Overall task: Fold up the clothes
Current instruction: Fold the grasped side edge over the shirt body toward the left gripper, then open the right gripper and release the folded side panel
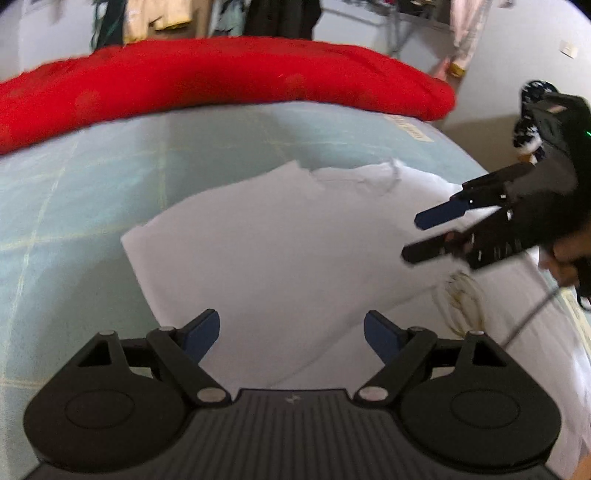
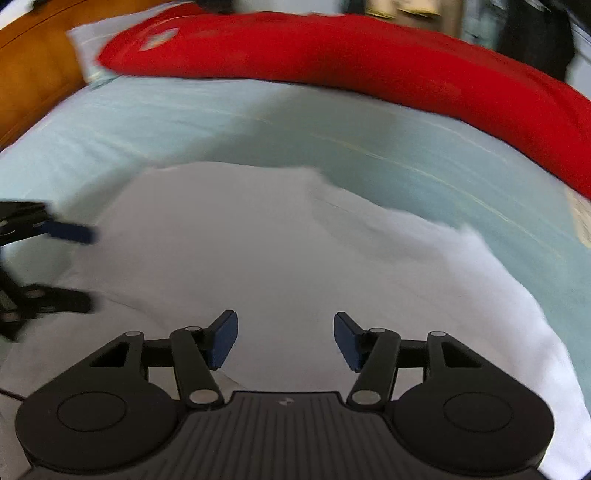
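A white garment (image 1: 277,240) (image 2: 258,240) lies partly folded on a light blue bed sheet (image 1: 74,184) (image 2: 184,122), with a faint print (image 1: 461,302) near its right edge. My left gripper (image 1: 291,332) (image 2: 88,267) hovers over the garment's near edge, jaws wide apart and nothing between them. My right gripper (image 2: 286,336) (image 1: 412,236) is over the garment's right side, also open and holding nothing. A person's hand (image 1: 565,258) grips the right tool.
A long red cushion or blanket (image 1: 221,81) (image 2: 369,55) runs along the far side of the bed. A wooden headboard (image 2: 33,74) stands at the left. Clothes hang on a rack (image 1: 166,14) behind the bed. The bed's right edge (image 1: 517,155) drops to the floor.
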Motion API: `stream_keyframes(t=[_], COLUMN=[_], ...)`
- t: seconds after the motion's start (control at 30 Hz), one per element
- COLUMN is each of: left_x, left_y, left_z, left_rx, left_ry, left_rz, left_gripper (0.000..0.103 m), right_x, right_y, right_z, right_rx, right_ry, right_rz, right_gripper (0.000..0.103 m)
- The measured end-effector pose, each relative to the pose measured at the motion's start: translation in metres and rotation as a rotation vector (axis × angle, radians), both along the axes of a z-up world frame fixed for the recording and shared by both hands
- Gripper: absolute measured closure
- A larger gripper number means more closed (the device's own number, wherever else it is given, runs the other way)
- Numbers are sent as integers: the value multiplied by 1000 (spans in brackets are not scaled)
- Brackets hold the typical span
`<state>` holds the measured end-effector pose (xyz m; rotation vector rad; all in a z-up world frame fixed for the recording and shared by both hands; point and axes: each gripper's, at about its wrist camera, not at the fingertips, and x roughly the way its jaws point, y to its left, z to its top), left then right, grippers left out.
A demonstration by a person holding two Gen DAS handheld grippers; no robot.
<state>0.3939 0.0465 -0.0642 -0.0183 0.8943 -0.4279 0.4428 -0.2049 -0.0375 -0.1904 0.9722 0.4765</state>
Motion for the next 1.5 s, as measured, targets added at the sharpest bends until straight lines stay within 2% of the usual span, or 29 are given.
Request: stream_keyframes(t=[0.1, 0.17, 0.23, 0.3, 0.37, 0.47, 0.53, 0.6, 0.7, 0.73, 0.77, 0.9, 1.0, 1.1, 1.17, 1.27, 1.33, 1.5], left_x=[-1, -8, -10, -8, 1, 19, 29, 30, 20, 19, 17, 30, 54, 77, 83, 90, 83, 47], left_y=[3, 6, 10, 14, 16, 16, 15, 13, 15, 18, 21, 35, 32, 29, 38, 54, 61, 51], left_z=[-7, -4, 2, 10, 12, 6, -2, -11, -18, -17, -15, 2, -2, -26, -31, -18, -7, 10], left_rx=[13, 22, 12, -8, -18, -35, -27, 8, 51, 41, 28, -80, -114, -27, -5, -35, -92, -193], left_ry=[22, 18, 11, -5, -38, -55, -53, -45, -45, -38, -33, -98, -108, -75, -102, -96, -112, -111], left_rz=[0, -25, -31, -28, 1, 49, 73, 72, 43, 44, 47, 96, 88, 99, 109, 169, 164, 27], left_gripper=[18, 18, 18, 18, 18, 18, 18, 18, 18, 18, 18, 18, 18, 18, 19, 19, 19, 18], right_x=[4, -3, -12, -17, -18, -7, 4, 9, -7, -11, -15, -25, -19, -21, -22, -24, -26, -25], right_y=[20, 10, -4, -13, -11, 10, 32, 53, 53, 47, 41, 29, 31, 33, 36, 37, 37, 40], right_z=[-22, -23, -21, -16, -5, 11, 5, -9, -24, -23, -22, -17, -19, -23, -24, -24, -23, -25], right_rx=[-76, -79, -109, -132, -115, -13, -11, -24, -75, -67, -65, -90, -86, -96, -99, -101, -102, -102], right_ry=[20, 22, 55, 101, 93, 32, 11, 29, 29, 50, 71, 106, 134, 143, 141, 140, 136, 133], right_rz=[43, 34, 7, -16, -29, -14, 21, 62, 53, 39, 28, 30, 3, -15, -20, -29, -37, -77], right_gripper=[37, 33, 26, 24, 24, 24, 24, 24, 23, 20, 13, 12, 10, 4, 2, 0, 0, 0])
